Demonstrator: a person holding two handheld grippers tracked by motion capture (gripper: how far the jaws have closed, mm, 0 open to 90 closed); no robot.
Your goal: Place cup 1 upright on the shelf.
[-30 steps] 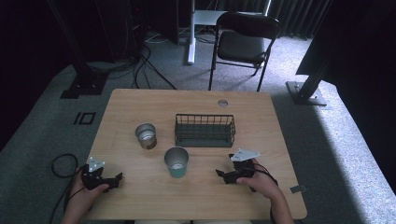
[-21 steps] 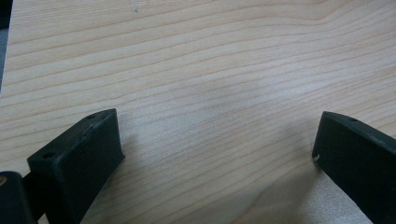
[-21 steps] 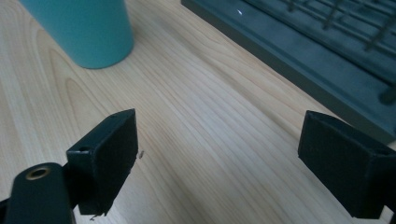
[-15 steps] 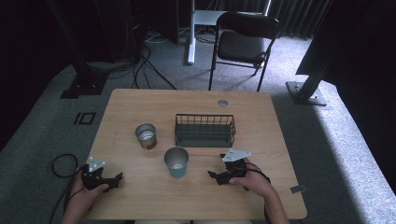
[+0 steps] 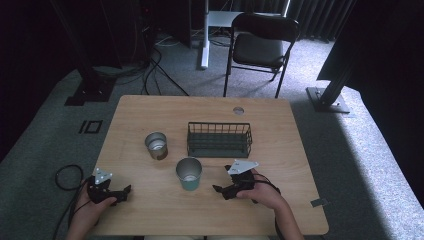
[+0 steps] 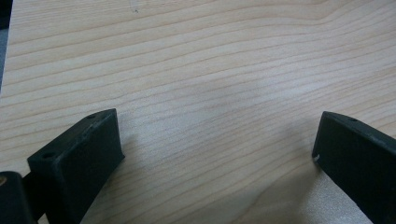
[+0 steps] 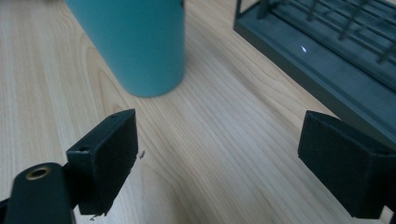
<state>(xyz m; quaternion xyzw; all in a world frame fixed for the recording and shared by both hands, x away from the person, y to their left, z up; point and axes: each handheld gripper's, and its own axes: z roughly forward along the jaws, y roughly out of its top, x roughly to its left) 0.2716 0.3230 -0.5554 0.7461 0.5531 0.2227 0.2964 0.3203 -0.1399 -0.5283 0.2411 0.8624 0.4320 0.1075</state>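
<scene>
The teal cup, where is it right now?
In the high view the teal cup stands mid-table, just left of the right gripper, near the wire basket.

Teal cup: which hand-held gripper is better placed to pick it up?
Right. The right hand-held gripper is open beside the teal cup, which stands just ahead of its jaws. The left hand-held gripper is farther off, over bare table.

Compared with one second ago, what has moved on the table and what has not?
The right claw, open and empty, slid left toward the teal cup. The left claw, the metal can and the wire basket stayed in place.
</scene>
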